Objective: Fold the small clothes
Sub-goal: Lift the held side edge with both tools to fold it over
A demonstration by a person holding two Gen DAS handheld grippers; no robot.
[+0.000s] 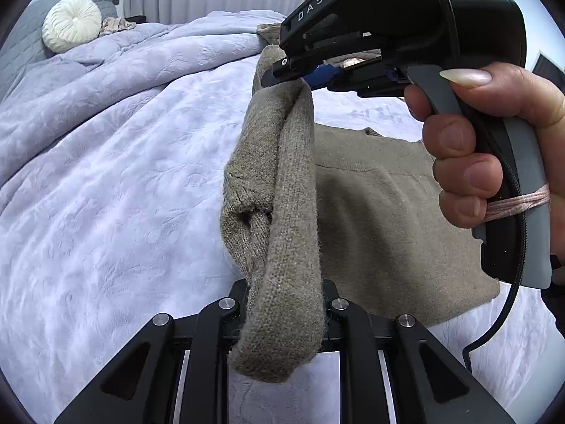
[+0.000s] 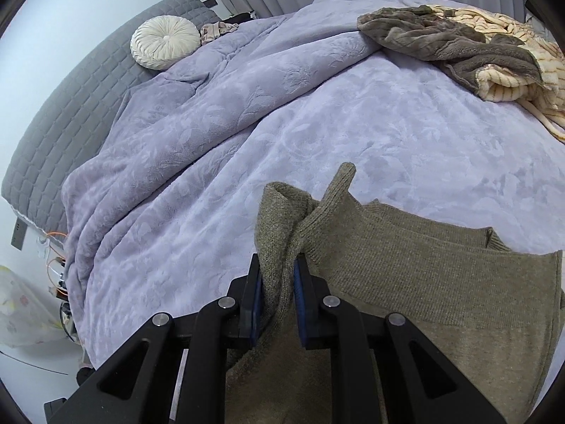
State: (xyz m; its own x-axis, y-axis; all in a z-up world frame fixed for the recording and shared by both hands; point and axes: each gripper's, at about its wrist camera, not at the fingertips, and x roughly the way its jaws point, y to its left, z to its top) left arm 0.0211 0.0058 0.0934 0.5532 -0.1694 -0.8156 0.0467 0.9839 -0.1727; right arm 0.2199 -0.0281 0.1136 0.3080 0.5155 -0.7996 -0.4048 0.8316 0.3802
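Note:
An olive-brown knit sweater (image 1: 381, 212) lies on the lavender bedspread (image 1: 123, 194). Its sleeve (image 1: 282, 183) is lifted and stretched between both grippers. My left gripper (image 1: 284, 304) is shut on the sleeve's near end, which hangs over the jaws. My right gripper (image 1: 300, 77), held by a hand, is shut on the sleeve farther up. In the right wrist view the right gripper (image 2: 277, 282) pinches bunched sleeve fabric (image 2: 279, 233), with the sweater body (image 2: 441, 293) spread flat to the right.
A round cream pillow (image 2: 164, 42) rests against the grey headboard (image 2: 88, 99) at the far left. A heap of brown and striped cream clothes (image 2: 476, 49) lies at the far right of the bed. A rumpled lavender duvet (image 2: 212, 106) covers the back.

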